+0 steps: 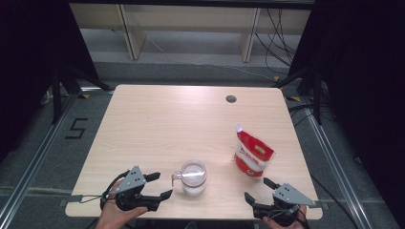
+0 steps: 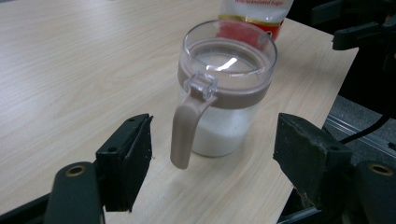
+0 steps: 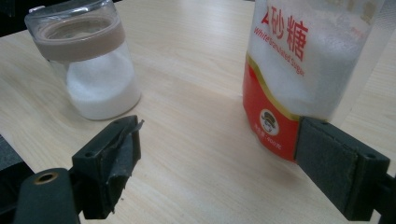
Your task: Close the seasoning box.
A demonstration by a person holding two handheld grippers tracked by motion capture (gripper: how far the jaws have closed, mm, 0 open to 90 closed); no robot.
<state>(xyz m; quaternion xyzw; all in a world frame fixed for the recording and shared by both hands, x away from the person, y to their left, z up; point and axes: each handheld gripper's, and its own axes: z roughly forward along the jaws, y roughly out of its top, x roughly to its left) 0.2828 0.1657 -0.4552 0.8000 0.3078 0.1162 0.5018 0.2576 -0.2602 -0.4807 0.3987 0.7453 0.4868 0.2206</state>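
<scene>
A clear glass jar (image 1: 193,178) with a taupe band, handle and clear lid stands near the table's front edge, partly filled with white granules. It faces my left gripper view with its handle (image 2: 187,128) toward me. A red and white sugar pouch (image 1: 252,153) stands upright to its right. My left gripper (image 1: 160,185) is open just left of the jar, apart from it. My right gripper (image 1: 258,188) is open at the front right, just short of the pouch (image 3: 303,65). The jar (image 3: 88,60) sits to the left in the right gripper view.
The light wooden table (image 1: 167,124) has a dark round hole (image 1: 231,98) near its far right. Black frames and cables flank the table, and a shelf unit stands beyond its far edge.
</scene>
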